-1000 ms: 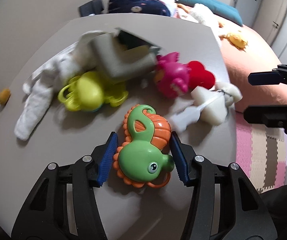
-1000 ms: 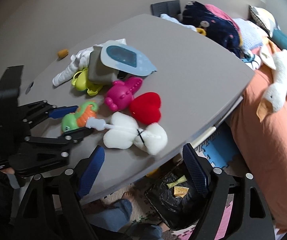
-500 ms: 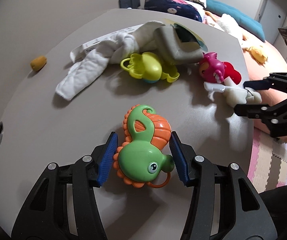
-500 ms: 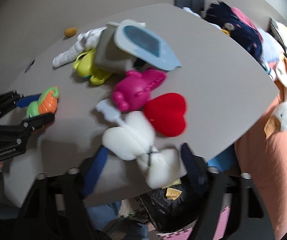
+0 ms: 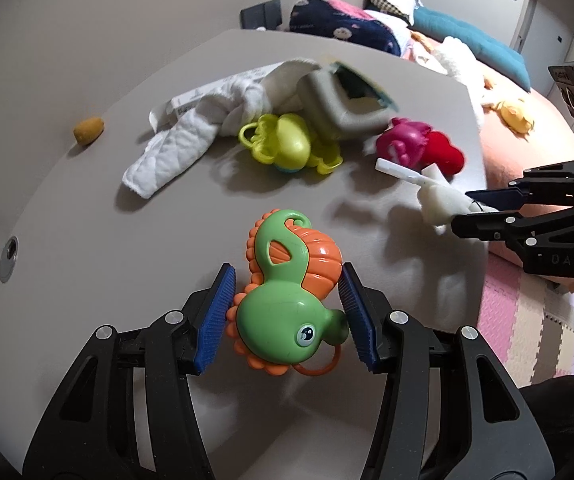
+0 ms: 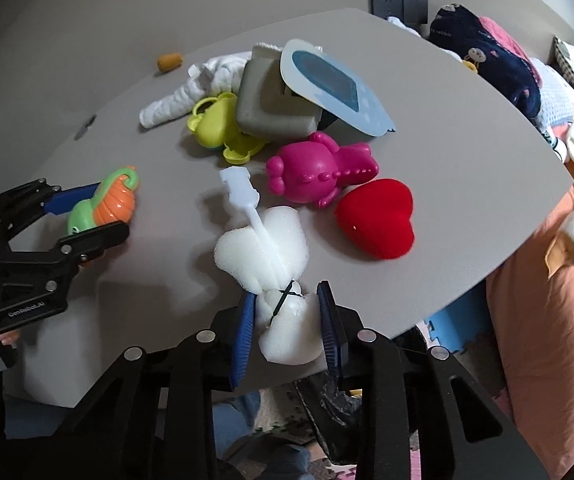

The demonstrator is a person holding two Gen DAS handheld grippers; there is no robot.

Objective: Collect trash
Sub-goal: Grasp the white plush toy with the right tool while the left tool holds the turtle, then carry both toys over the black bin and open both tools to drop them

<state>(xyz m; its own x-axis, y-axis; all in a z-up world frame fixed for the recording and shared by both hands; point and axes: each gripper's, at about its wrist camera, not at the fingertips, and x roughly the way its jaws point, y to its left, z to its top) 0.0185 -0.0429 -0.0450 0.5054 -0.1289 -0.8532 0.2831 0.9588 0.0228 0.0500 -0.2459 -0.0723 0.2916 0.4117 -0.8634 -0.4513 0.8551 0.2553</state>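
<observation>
My left gripper [image 5: 287, 314] is shut on a green and orange seahorse toy [image 5: 289, 300], held just above the grey table [image 5: 87, 220]; it also shows in the right wrist view [image 6: 103, 204]. My right gripper [image 6: 289, 320] is shut on the lower end of a white sponge brush [image 6: 265, 254] with a white plastic handle, at the table's near edge; the brush also shows in the left wrist view [image 5: 441, 198].
On the table lie a pink toy [image 6: 319, 170], a red heart [image 6: 377, 218], a yellow-green toy [image 6: 217, 124], a grey box [image 6: 275, 104] with an open lid, a white cloth [image 5: 191, 136] and a small orange piece [image 5: 88, 130]. A black bag [image 6: 327, 396] sits on the floor below the edge. A bed stands to the right.
My right gripper has moved in over the table edge and closed on the white sponge brush. My left gripper has drawn back from the toy pile with the seahorse toy.
</observation>
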